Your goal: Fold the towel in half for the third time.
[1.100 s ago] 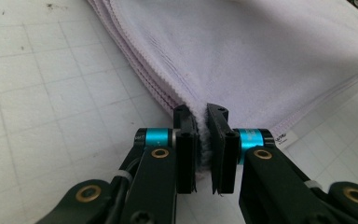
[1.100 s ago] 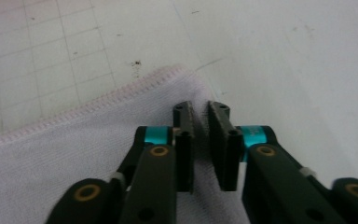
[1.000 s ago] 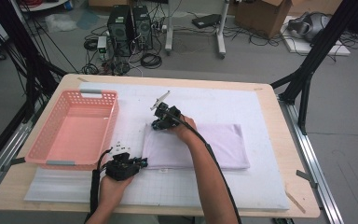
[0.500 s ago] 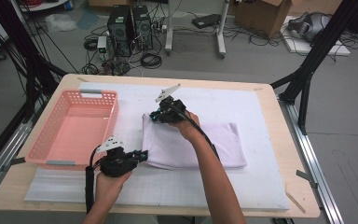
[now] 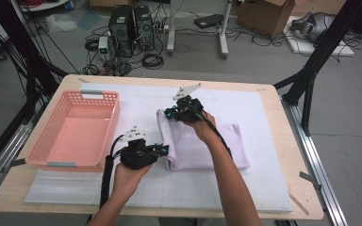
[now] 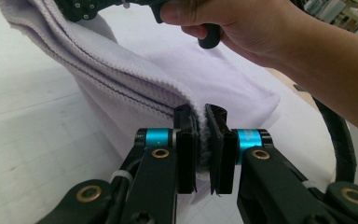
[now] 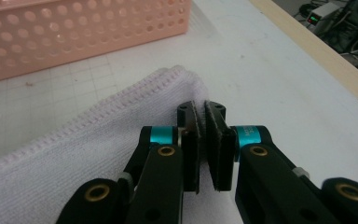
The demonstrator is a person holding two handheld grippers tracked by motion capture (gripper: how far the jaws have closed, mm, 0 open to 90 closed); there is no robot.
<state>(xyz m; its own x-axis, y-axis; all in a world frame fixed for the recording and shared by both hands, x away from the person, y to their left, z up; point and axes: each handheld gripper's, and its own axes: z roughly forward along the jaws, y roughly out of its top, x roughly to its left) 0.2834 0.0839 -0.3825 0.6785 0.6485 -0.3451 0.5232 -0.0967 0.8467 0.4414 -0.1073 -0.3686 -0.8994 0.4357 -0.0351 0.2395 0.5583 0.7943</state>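
A pale lilac towel lies folded on the white mat, its left edge raised off the mat. My left gripper is shut on the near left corner; in the left gripper view the jaws pinch the towel's hemmed edge. My right gripper is shut on the far left corner, and the right gripper view shows its own jaws clamped on the folded edge of the towel.
A pink perforated basket stands with nothing in it on the left of the mat, close to the left gripper, and its wall shows in the right gripper view. The wooden table edge runs beyond the mat.
Both grippers have moved right with the towel's left edge, the right one also farther from me. That edge now stands up off the mat.
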